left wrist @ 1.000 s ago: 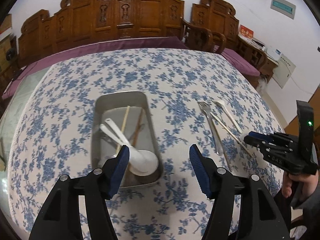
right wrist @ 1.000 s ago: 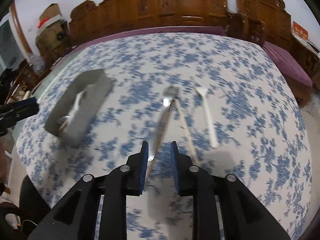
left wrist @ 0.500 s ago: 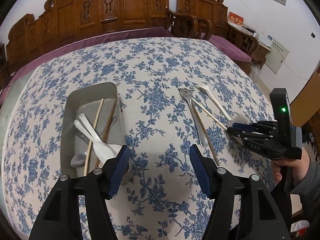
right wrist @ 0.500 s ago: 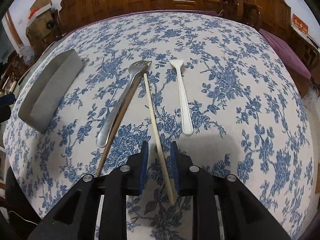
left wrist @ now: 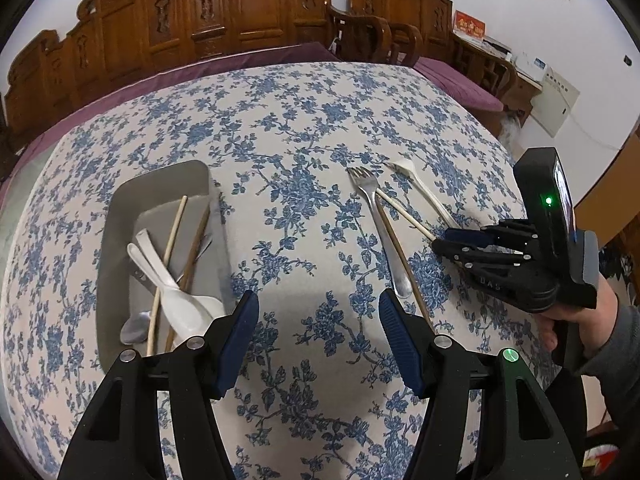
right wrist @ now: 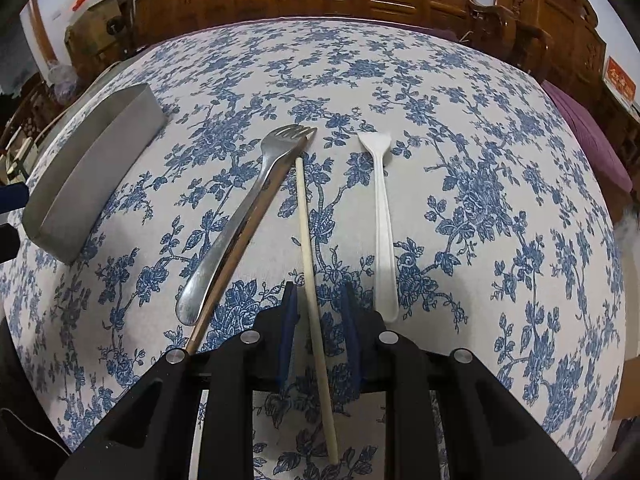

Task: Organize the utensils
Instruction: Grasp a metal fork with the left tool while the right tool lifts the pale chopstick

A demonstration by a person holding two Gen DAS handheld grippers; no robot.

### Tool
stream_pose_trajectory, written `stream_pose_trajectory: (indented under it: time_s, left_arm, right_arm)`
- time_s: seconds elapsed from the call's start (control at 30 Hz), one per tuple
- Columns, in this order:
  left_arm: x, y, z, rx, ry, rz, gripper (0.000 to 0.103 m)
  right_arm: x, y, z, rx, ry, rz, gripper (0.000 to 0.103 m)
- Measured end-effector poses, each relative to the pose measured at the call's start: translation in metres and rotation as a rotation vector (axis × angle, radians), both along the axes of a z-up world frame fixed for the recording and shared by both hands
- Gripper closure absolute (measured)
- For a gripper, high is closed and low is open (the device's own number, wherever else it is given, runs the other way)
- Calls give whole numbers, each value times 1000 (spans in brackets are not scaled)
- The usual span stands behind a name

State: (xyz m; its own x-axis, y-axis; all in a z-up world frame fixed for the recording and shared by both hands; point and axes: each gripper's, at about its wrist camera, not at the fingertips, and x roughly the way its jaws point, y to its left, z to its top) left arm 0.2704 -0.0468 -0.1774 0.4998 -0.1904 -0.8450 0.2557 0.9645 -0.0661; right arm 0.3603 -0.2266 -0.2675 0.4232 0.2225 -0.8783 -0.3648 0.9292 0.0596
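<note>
The right tool (right wrist: 318, 320) straddled a pale chopstick (right wrist: 308, 240) lying on the flowered bench (right wrist: 500, 200), its pads not pressing it. A metal fork (right wrist: 236, 224) lay left, touching a brown chopstick (right wrist: 240, 248); a white plastic fork (right wrist: 382, 216) right; a metal tray (right wrist: 92, 168) far left.

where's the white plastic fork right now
In the right wrist view, the white plastic fork lies on the floral tablecloth, right of the pale wooden chopstick.
</note>
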Motion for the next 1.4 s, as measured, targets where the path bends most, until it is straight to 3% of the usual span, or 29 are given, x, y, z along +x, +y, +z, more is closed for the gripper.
stream_pose_trajectory:
  time_s: [0.13,0.2,0.73,1.4]
  left_arm:
    - [8,-8,-7,0,10,-10,43]
    - [13,-14,-10,0,15,-16,43]
    - [74,-65,-52,5,63,-59,43]
    - [107,-79,-82,69,98,-44,47]
  right_arm:
    - [-2,0,0,-35,-11,18,95]
    - [-3,-3,-1,-27,-5,14,97]
    - [-11,-7,-2,-9,-36,23,97]
    - [-11,-8,-1,6,-48,21,96]
